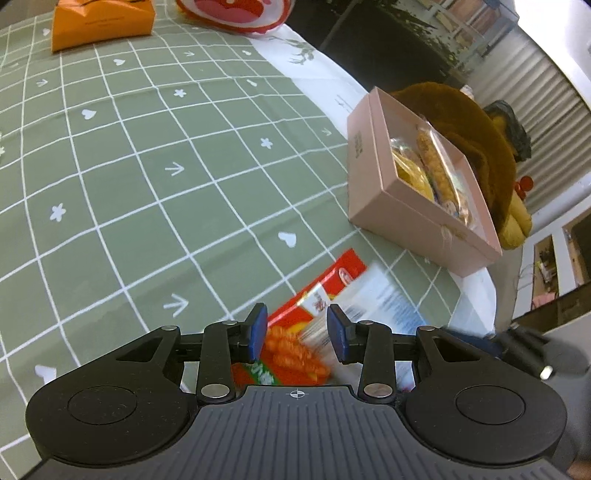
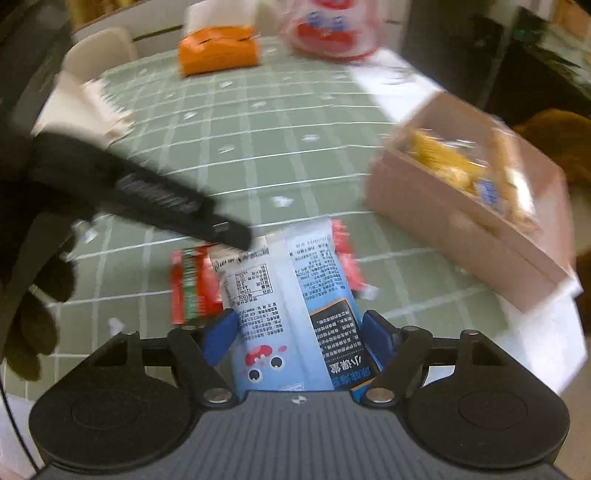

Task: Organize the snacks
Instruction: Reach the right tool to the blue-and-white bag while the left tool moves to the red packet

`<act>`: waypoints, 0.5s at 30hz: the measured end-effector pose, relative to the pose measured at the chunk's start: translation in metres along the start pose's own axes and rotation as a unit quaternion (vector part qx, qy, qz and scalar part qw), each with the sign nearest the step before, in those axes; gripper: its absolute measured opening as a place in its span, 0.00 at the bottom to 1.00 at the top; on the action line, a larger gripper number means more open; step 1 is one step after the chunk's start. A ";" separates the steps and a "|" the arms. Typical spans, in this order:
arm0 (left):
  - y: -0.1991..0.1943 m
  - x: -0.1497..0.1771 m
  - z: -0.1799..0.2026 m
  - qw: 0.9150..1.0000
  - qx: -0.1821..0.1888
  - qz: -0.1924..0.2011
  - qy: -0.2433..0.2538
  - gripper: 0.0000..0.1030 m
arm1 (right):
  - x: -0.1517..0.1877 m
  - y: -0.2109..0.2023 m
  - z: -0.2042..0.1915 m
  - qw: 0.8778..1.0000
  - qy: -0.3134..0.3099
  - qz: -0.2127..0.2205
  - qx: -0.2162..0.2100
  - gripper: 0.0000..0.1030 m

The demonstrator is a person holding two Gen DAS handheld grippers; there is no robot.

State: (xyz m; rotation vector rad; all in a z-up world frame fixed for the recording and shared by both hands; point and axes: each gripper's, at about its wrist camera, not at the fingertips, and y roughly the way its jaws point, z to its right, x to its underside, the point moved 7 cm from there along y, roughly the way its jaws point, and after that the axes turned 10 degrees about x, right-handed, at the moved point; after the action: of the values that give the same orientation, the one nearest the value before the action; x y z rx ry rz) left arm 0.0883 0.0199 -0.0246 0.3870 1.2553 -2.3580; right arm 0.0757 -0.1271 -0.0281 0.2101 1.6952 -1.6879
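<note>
A pink open box point(image 1: 399, 206) holding several wrapped snacks sits at the table's right edge; it also shows in the right wrist view point(image 2: 465, 236). A red snack pack point(image 1: 314, 295) lies on the green checked cloth. My left gripper point(image 1: 297, 332) is open just above the red pack, not gripping it. My right gripper point(image 2: 301, 334) is shut on a light blue snack pack point(image 2: 291, 295), held above the red pack point(image 2: 192, 284). The blue pack appears blurred in the left wrist view point(image 1: 380, 299). The left gripper's body point(image 2: 155, 195) crosses the right wrist view.
An orange pouch point(image 1: 101, 20) and a red-and-white bag point(image 1: 232, 13) lie at the far side of the table. A brown plush toy point(image 1: 476, 129) sits behind the pink box. A white paper bag point(image 2: 85, 107) lies at far left.
</note>
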 end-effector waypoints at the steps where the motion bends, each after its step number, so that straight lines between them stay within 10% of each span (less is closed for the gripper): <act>1: 0.000 0.003 0.003 1.000 -0.003 -0.002 0.012 0.39 | 0.002 0.000 0.012 1.000 0.023 -0.002 0.009 0.72; 7: -0.001 0.024 0.029 0.992 -0.036 -0.020 0.122 0.39 | 0.023 0.019 0.066 0.984 0.160 -0.054 0.058 0.72; 15: 0.013 0.053 0.059 0.960 -0.058 -0.069 0.265 0.44 | 0.033 0.028 0.075 0.976 0.203 -0.064 0.042 0.80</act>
State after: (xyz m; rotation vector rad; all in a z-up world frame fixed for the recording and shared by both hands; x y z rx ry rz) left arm 0.0467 -0.0484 -0.0243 0.9679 1.6959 -2.3597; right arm 0.0961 -0.2048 -0.0612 0.5273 1.9658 -1.9115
